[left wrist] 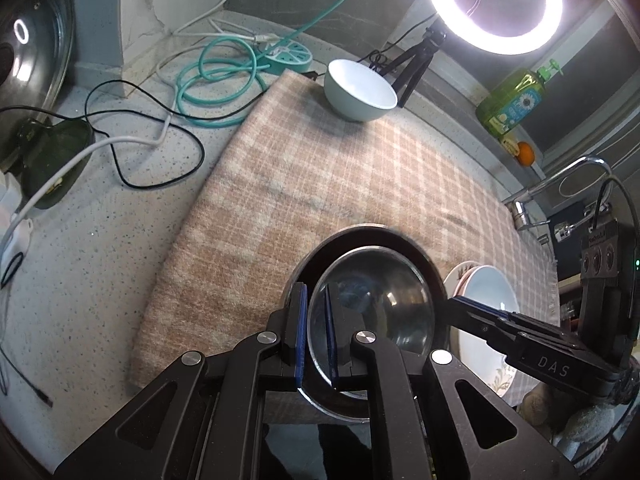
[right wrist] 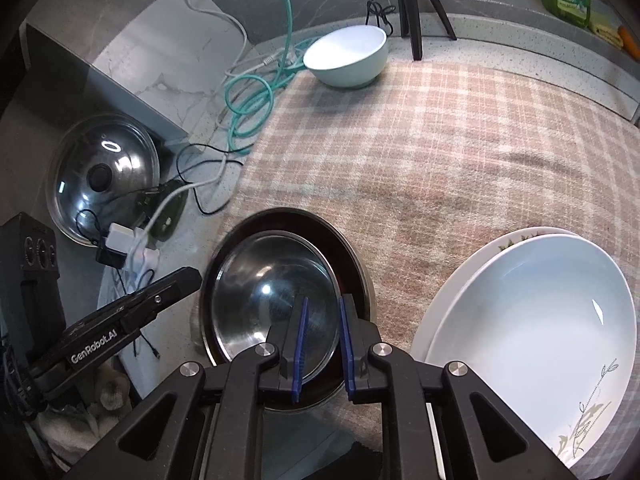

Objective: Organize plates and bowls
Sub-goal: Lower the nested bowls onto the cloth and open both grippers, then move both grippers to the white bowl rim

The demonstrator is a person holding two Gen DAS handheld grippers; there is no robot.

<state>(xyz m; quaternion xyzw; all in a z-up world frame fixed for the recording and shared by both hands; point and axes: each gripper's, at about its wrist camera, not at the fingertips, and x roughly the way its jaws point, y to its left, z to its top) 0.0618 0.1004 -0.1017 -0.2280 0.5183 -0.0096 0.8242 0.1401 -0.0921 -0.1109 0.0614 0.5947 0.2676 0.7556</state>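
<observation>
Two claws meet at the steel bowl (right wrist: 272,300) nested in a dark bowl (right wrist: 356,264), lower centre — left claw (left wrist: 316,336) clamping its slick, rigid rim, right claw (right wrist: 322,344) slightly parted, gripping nothing.

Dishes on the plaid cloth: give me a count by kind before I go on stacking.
Bowls: 3, a pale green bowl, and a steel bowl nested in a dark bowl.
Plates: 2, a white plate on a floral-rimmed plate.
Total: 5

Glossy metal bowl (right wrist: 272,300), woven checked cloth (right wrist: 440,152)
</observation>
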